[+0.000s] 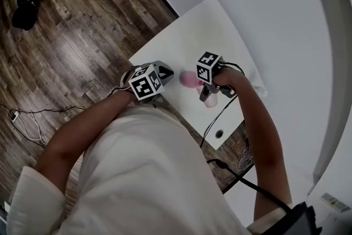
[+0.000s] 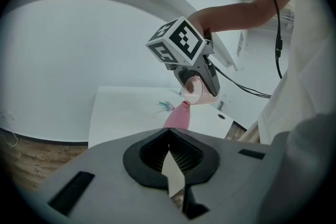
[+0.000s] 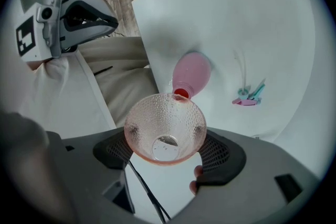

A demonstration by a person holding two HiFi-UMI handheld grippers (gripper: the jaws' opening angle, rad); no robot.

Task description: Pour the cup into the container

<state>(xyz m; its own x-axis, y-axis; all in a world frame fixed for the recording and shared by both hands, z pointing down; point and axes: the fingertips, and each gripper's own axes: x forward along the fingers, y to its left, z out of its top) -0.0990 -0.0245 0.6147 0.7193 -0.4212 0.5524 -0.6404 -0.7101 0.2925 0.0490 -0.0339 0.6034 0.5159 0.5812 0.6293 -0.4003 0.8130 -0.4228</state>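
My right gripper [image 3: 168, 148] is shut on a clear pink dimpled cup [image 3: 165, 128], tipped so its lip meets the red mouth of the pink container [image 3: 191, 72] standing on the white table [image 3: 236, 18]. A little clear liquid shows at the cup's bottom. From the left gripper view the cup [image 2: 195, 89] hangs tilted over the container [image 2: 178, 117]. My left gripper [image 2: 170, 157] hovers near the table's front edge, to the left of the container, shut with nothing in it. In the head view the container [image 1: 191, 80] sits between the two grippers.
Small teal and pink bits [image 3: 249, 96] lie on the table beyond the container. A black cable [image 1: 220, 115] runs from the right gripper over the table's near edge, past a round hole [image 1: 219, 133]. A black object [image 1: 27, 3] lies on the wooden floor far left.
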